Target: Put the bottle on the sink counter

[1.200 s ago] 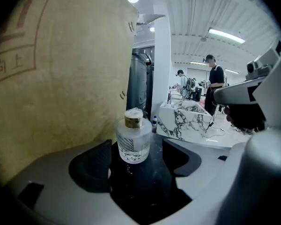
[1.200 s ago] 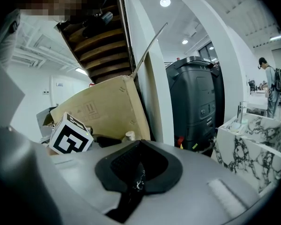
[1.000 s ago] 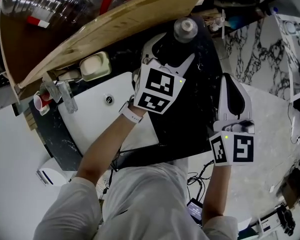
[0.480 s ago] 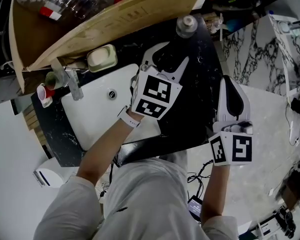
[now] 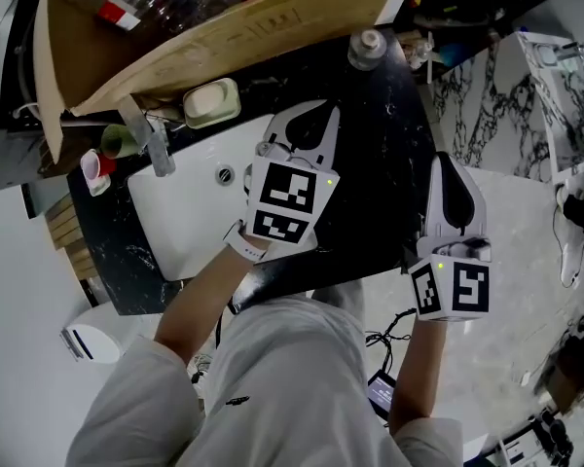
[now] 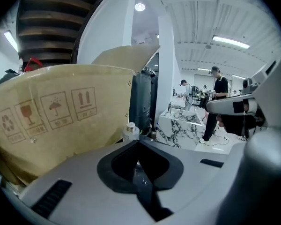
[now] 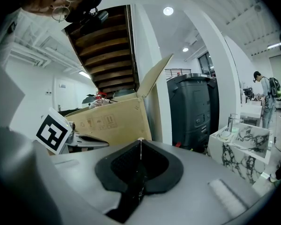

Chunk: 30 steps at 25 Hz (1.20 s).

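Note:
The bottle (image 5: 367,47), clear with a grey cap, stands upright on the black sink counter (image 5: 384,163) at its far end, next to the cardboard box. My left gripper (image 5: 321,111) hovers over the counter a short way nearer to me than the bottle, shut and holding nothing. In the left gripper view only the bottle's top (image 6: 130,130) peeks over the closed left gripper (image 6: 138,142). My right gripper (image 5: 445,160) is off the counter's right edge, shut and empty, and the right gripper view shows its jaws meeting at the tip (image 7: 140,142).
A white sink basin (image 5: 190,212) with a faucet (image 5: 152,139) lies left of the left gripper. A soap dish (image 5: 211,102), a green cup (image 5: 122,141) and a red cup (image 5: 97,168) sit by it. A large cardboard box (image 5: 224,27) borders the counter's far side.
The left gripper's jaws, open near the bottle a second ago, have closed, and it has drawn back toward me. The bottle stays on the counter. The right gripper has barely moved.

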### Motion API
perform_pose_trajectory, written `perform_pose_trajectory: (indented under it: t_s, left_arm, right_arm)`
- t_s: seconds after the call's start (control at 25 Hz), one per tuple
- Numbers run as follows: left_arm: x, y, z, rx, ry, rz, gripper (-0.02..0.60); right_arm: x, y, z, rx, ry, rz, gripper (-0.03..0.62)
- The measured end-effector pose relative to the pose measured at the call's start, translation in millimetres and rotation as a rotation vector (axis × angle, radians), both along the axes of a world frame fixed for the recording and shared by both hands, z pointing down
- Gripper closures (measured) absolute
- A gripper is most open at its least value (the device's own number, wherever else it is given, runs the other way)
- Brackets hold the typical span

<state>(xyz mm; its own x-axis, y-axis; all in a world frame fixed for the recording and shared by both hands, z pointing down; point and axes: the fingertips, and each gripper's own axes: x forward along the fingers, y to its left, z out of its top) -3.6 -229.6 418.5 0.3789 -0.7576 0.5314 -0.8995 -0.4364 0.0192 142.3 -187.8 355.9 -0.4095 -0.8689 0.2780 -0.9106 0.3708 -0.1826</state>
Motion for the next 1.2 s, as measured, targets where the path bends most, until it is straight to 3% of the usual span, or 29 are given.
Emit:
perform_pose_trajectory:
  t_s: [1.2]
  left_arm:
    - [-55,105,-93,-0.004,0.107,-0.105,0.574]
  right_arm:
    - [-11,59,-65,0.055,0.040,-0.038,0.583]
